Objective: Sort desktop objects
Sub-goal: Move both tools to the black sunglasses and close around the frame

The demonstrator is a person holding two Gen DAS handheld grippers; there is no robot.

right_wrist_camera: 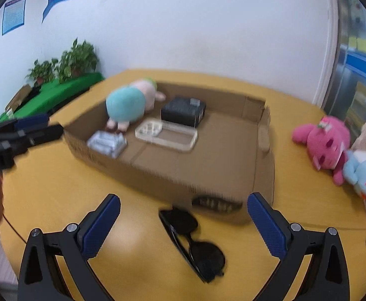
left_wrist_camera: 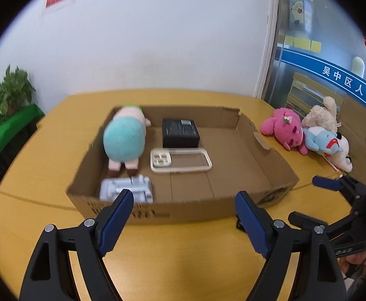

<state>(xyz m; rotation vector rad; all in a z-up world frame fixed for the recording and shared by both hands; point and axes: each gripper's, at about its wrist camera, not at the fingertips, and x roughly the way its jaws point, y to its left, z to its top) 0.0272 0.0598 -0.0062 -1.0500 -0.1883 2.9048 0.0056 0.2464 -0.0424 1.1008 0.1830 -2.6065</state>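
The left tool (left_wrist_camera: 184, 200) stood wide open at the bottom of its view, its blue pads apart with nothing between them, in front of the near wall of a shallow cardboard box (left_wrist_camera: 258, 135) that sat mid-frame on the yellow surface (left_wrist_camera: 183, 263). Inside the box, toward its left side, lay a stuffed doll with a teal body (left_wrist_camera: 124, 141); right of it sat a black box (left_wrist_camera: 180, 133), and in front of that a pale phone case (left_wrist_camera: 180, 160). A white packet (left_wrist_camera: 126, 188) lay in the box's near left corner. At the right of the frame, outside the box, three plush toys lay bunched together: a pink one (left_wrist_camera: 286, 130), a cream one (left_wrist_camera: 323, 115) and a blue-and-white one (left_wrist_camera: 328, 145).

The right tool (right_wrist_camera: 184, 215) was likewise spread wide and held nothing. In its view, a pair of black sunglasses (right_wrist_camera: 195, 243) lay on the surface at lower centre, between the two pads and just in front of the box's near corner, touching neither pad.
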